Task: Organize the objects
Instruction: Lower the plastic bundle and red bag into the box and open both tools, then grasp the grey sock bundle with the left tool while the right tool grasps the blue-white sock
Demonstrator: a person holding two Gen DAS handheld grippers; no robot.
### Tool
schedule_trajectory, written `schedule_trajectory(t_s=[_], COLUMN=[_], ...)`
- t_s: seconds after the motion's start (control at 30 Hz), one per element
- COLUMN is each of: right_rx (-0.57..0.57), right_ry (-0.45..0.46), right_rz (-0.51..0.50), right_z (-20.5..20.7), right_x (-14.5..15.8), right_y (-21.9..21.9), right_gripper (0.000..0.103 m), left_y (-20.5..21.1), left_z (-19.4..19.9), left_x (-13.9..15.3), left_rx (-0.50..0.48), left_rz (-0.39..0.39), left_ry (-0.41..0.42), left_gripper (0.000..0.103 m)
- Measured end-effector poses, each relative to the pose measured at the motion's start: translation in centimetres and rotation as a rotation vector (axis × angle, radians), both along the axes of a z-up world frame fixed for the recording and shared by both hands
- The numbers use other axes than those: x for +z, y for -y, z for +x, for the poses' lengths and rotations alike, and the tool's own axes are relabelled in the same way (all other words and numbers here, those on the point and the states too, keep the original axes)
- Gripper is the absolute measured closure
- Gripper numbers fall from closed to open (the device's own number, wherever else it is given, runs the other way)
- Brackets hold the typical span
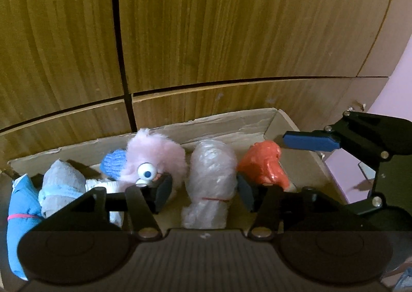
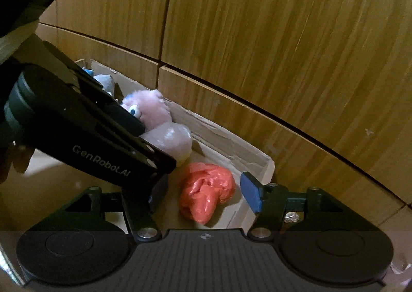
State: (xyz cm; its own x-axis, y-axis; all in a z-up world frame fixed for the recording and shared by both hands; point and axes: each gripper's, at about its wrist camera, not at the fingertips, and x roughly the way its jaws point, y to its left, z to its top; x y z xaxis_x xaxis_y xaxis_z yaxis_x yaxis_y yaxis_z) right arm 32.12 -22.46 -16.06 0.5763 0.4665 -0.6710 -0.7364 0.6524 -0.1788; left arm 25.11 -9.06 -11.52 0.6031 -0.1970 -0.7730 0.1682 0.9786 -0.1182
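Note:
A cardboard box (image 1: 231, 122) holds a row of items: a blue cloth roll (image 1: 19, 225), a white cloth bundle (image 1: 61, 186), a pink fluffy toy with a googly eye (image 1: 157, 155), a clear plastic-wrap roll (image 1: 211, 178) and an orange plastic bag bundle (image 1: 265, 163). My left gripper (image 1: 204, 191) is open, its jaws on either side of the clear roll, not closed on it. My right gripper (image 2: 206, 191) is open above the orange bag (image 2: 206, 191), empty. The clear roll (image 2: 175, 140) and pink toy (image 2: 152, 109) lie beyond it in the box (image 2: 231, 142).
Wooden cabinet doors (image 1: 231, 34) stand right behind the box. The right gripper (image 1: 360, 142) reaches in over the box's right end. The left gripper body (image 2: 90, 132) crosses the left of the right wrist view. A pink wall (image 1: 396, 101) lies to the right.

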Motion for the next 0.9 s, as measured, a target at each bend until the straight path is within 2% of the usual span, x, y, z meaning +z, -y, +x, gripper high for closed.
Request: schedule_trajectory(t_s=[0.07, 0.27, 0.4, 0.53, 0.6, 0.73, 0.9], right_rx=[-0.009, -0.051, -0.085, -0.125, -0.142, -0.159, -0.185], right_ry=[0.0, 0.011, 0.032, 0.053, 0.065, 0.058, 0.037], right_rz=[0.014, 0.094, 0.159, 0.21, 0.224, 0.278, 0.322], right_z=[-0.4, -3.0, -7.6, -13.2, -16.8, -24.3, -30.7], right_x=[0.5, 3.3, 6.3, 9.1, 10.0, 10.0, 8.4], right_y=[0.5, 2.1, 4.1, 6.1, 7.0, 8.2, 8.7], right_gripper=[0.034, 0.03, 0.029, 0.026, 0.025, 0.022, 0.02], left_y=[0.1, -0.7, -1.3, -2.5, -3.6, -4.2, -6.4], left_z=[-0.7, -2.6, -6.1, -11.2, -15.1, -20.5, -26.9], left_x=[0.3, 1.7, 3.9, 6.3, 7.3, 6.7, 4.9], left_rx=[0.002, 0.001, -0.014, -0.004, 0.017, 0.058, 0.118], left_rz=[-0.007, -0.047, -0.077, -0.057, -0.048, 0.039, 0.112], left_ry=[0.003, 0.036, 0.073, 0.143, 0.196, 0.279, 0.29], left_gripper=[0.043, 0.018, 0.012, 0.009, 0.002, 0.001, 0.001])
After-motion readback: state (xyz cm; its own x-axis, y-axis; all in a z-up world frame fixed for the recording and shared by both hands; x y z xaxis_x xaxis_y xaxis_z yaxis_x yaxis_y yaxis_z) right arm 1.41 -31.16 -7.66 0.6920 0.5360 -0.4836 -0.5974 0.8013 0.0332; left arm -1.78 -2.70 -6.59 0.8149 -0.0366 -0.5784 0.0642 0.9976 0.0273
